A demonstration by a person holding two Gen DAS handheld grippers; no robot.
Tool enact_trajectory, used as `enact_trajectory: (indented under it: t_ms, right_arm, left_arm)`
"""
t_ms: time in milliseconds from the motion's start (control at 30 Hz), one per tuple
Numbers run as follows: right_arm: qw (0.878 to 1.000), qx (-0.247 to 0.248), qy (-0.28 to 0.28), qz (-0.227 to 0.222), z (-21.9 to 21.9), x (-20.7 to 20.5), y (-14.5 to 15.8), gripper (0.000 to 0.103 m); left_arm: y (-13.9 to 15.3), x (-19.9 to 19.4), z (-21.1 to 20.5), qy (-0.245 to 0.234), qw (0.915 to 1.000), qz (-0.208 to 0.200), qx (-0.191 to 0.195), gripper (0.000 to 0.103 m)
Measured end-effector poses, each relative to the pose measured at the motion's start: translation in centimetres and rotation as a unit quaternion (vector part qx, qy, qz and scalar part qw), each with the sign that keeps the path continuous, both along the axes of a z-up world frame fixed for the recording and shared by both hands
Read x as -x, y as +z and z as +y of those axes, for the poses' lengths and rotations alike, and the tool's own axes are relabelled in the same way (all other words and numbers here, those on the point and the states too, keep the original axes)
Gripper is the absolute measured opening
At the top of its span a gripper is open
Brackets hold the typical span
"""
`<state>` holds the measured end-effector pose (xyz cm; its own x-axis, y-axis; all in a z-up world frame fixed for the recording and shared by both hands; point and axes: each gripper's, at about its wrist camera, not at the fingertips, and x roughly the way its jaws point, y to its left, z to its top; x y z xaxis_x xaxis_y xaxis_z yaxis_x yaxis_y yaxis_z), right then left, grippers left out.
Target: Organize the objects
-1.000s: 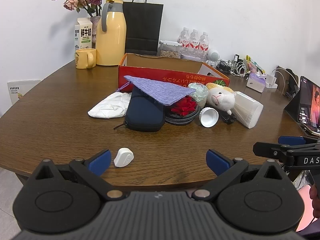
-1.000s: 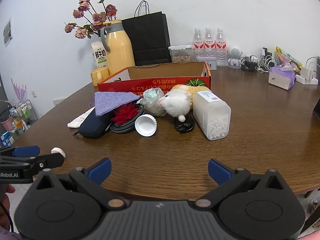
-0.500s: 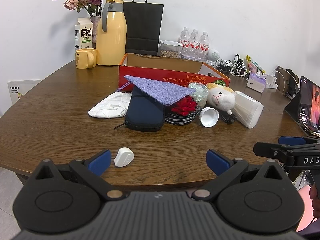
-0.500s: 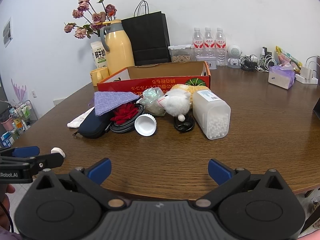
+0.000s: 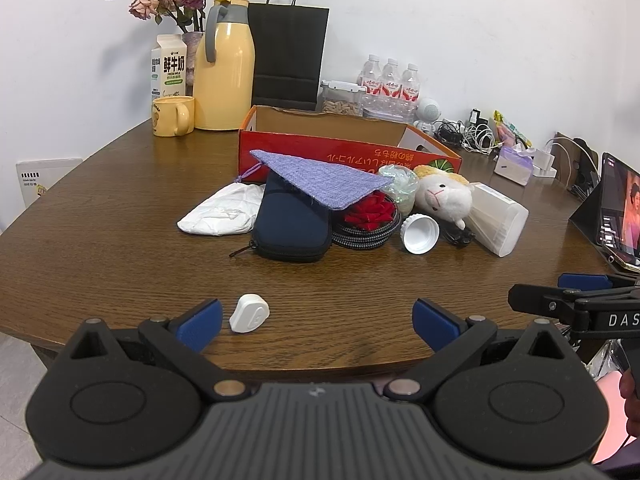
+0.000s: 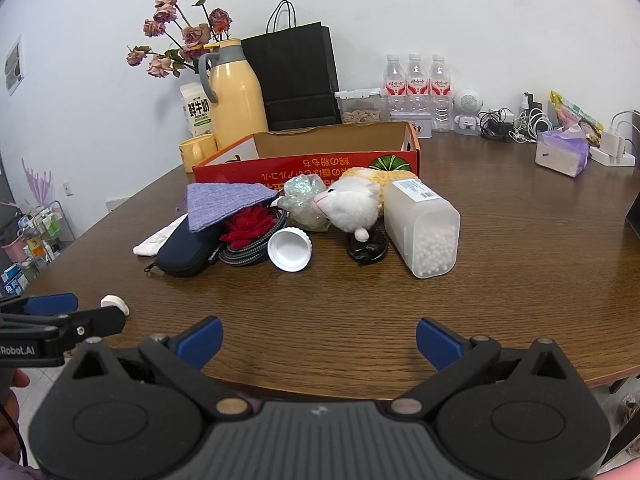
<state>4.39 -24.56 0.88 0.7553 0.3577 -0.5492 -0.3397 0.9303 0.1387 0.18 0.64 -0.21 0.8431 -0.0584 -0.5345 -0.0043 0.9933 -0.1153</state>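
A pile lies mid-table before an open red cardboard box [image 5: 344,152]: a navy pouch [image 5: 294,220], a purple cloth bag [image 5: 320,178] over it, a red flower [image 5: 370,210] on a coiled cable, a white cap [image 5: 420,234], a plush sheep [image 5: 442,196], a clear jar [image 5: 496,218] on its side and a white cloth [image 5: 224,214]. A small white case [image 5: 250,314] lies near the front edge, just right of the left fingertip of my left gripper [image 5: 316,320]. Both grippers are open and empty. My right gripper [image 6: 318,342] hovers at the front edge, facing the jar [image 6: 422,228].
At the back stand a yellow thermos [image 5: 224,64], a mug [image 5: 172,116], a milk carton, flowers, a black paper bag [image 5: 288,52], water bottles [image 5: 390,84] and cables. A tablet [image 5: 618,208] stands at the right. A tissue pack [image 6: 562,154] lies back right.
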Motion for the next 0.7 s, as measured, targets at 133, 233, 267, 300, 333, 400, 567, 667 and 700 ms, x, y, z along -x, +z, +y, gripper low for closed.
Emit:
enact_trajectory:
  t_ms: [133, 233, 267, 300, 333, 400, 567, 667, 700]
  right_arm:
    - [1.0, 0.0, 0.0, 0.0, -0.02, -0.01, 0.02, 0.103]
    - [1.0, 0.0, 0.0, 0.0, -0.02, -0.01, 0.01, 0.103]
    - [1.0, 0.0, 0.0, 0.0, -0.02, -0.01, 0.01, 0.103]
    - [1.0, 0.0, 0.0, 0.0, -0.02, -0.01, 0.01, 0.103]
    - [1.0, 0.0, 0.0, 0.0, -0.03, -0.01, 0.0, 0.103]
    - [1.0, 0.0, 0.0, 0.0, -0.02, -0.02, 0.01, 0.103]
    - [1.0, 0.0, 0.0, 0.0, -0.1, -0.07, -0.02, 0.103]
    - [1.0, 0.002, -0.004, 0.0, -0.37, -0.27, -0.09, 0.103]
    - [1.0, 0.003, -0.006, 0.0, -0.47, -0.32, -0.1, 0.103]
  left_arm:
    - [0.0, 0.0, 0.0, 0.0, 1.0, 0.0, 0.0, 0.103]
    - [0.01, -0.01, 0.01, 0.0, 1.0, 0.0, 0.0, 0.103]
    - [0.01, 0.0, 0.0, 0.0, 1.0, 0.0, 0.0, 0.103]
    - [0.01, -0.01, 0.0, 0.0, 1.0, 0.0, 0.0, 0.103]
    - [0.0, 0.0, 0.01, 0.0, 1.0, 0.0, 0.0, 0.103]
    - [0.01, -0.01, 0.01, 0.0, 1.0, 0.0, 0.0, 0.103]
    - [-0.12, -0.06, 0.18, 0.001, 1.0, 0.001, 0.002, 0.103]
    - [-0.32, -0.33, 0.66, 0.006, 0.9999, 0.006, 0.009, 0.103]
    - [-0.37, -0.46, 0.83, 0.009, 0.9999, 0.009, 0.01, 0.103]
